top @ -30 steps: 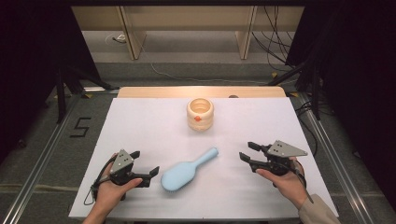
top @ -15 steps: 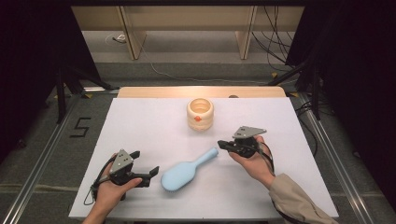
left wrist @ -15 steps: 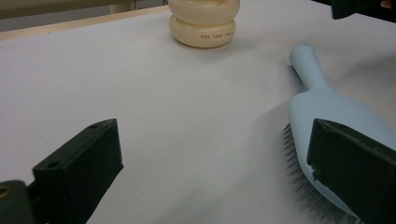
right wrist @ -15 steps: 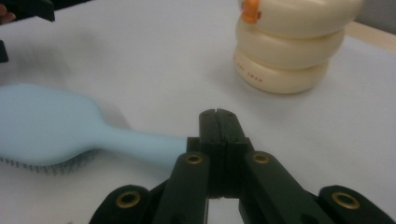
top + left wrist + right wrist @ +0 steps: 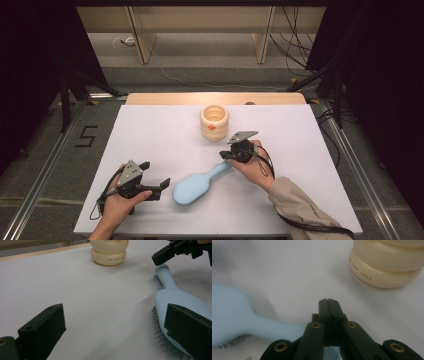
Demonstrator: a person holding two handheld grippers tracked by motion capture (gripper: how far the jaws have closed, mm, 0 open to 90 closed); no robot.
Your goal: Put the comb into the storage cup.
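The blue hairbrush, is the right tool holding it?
No, the right tool has its jaws shut together with nothing between them, just above the hairbrush handle.

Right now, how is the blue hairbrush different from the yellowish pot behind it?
The blue hairbrush is pale blue; the pot is creamy yellow. The hairbrush is long and lies flat with its bristles down, while the pot is round, ridged and stands upright with its open mouth up. The pot carries small printed lettering and an orange spot; the hairbrush's back is plain. Both rest on the white table cover.

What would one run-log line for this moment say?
left gripper: open, beside hairbrush | right gripper: shut, empty, over brush handle | cream holder: untouched
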